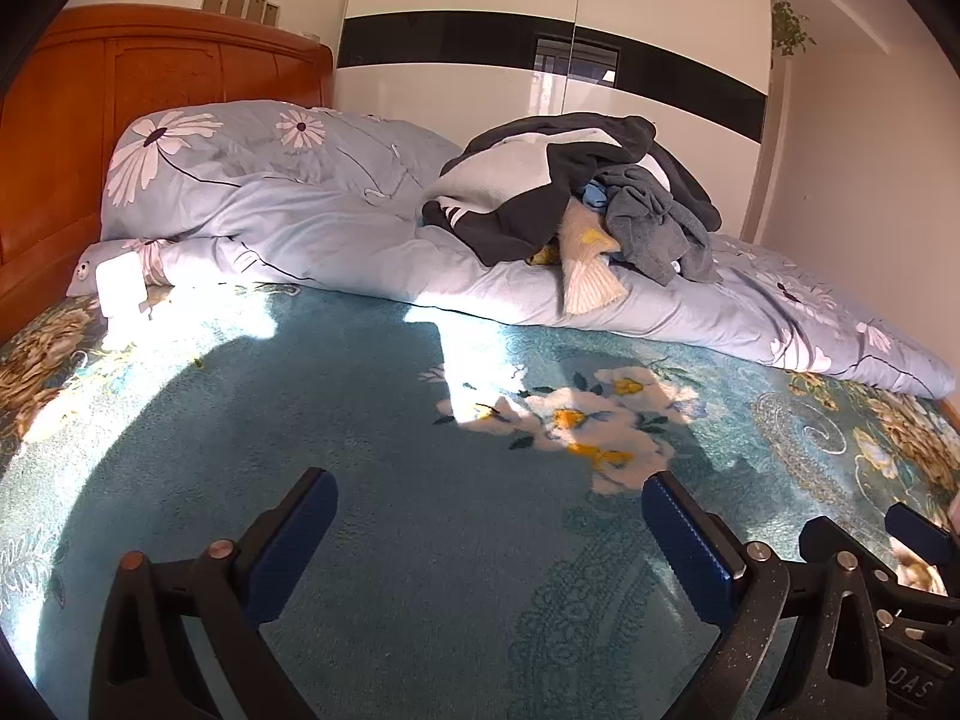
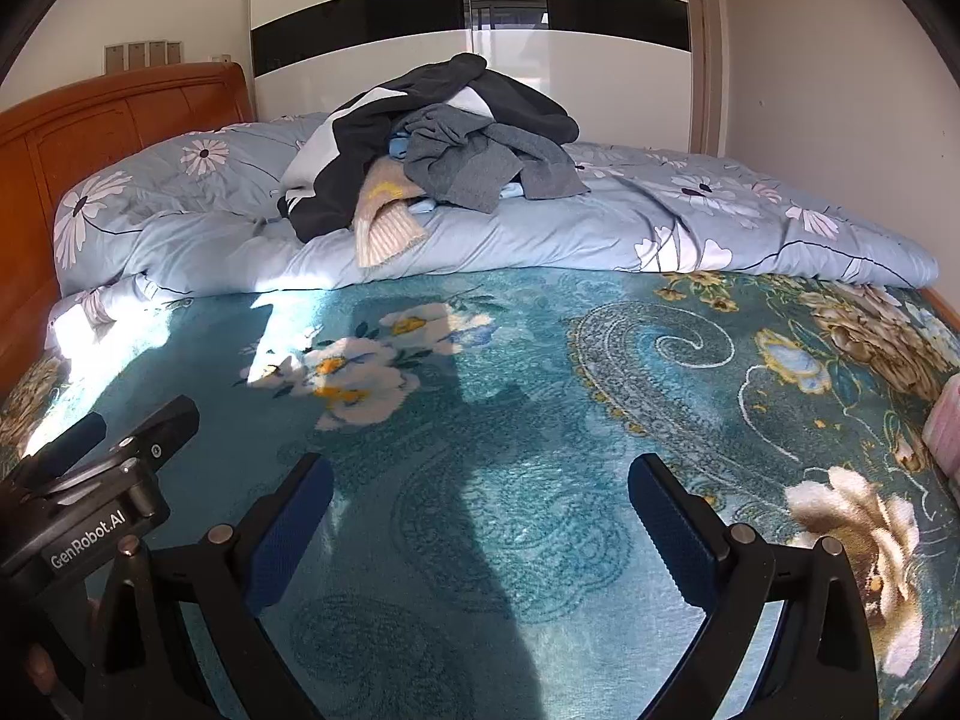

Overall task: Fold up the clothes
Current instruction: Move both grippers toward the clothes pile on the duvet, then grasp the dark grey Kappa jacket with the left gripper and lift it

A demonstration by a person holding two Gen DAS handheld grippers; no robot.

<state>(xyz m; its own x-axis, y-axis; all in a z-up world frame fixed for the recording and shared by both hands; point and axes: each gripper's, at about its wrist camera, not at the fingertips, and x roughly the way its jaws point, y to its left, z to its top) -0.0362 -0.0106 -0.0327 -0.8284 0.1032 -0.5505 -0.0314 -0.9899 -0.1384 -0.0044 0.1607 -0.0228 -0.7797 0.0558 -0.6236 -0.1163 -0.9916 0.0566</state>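
Note:
A heap of clothes [image 1: 576,192] lies on the rolled duvet at the far side of the bed: dark, grey, white and cream garments tangled together. It also shows in the right wrist view [image 2: 438,150]. My left gripper [image 1: 489,510] is open and empty, low over the teal floral blanket [image 1: 420,510], well short of the heap. My right gripper [image 2: 480,498] is open and empty beside it, over the same blanket [image 2: 510,420]. The left gripper's body [image 2: 90,498] shows at the left of the right wrist view.
A light blue flowered duvet [image 1: 300,222] lies bunched across the bed behind the blanket. An orange wooden headboard [image 1: 72,120] stands at the left. A white wardrobe [image 1: 540,30] with a black band is behind. A pink item [image 2: 945,426] sits at the right edge.

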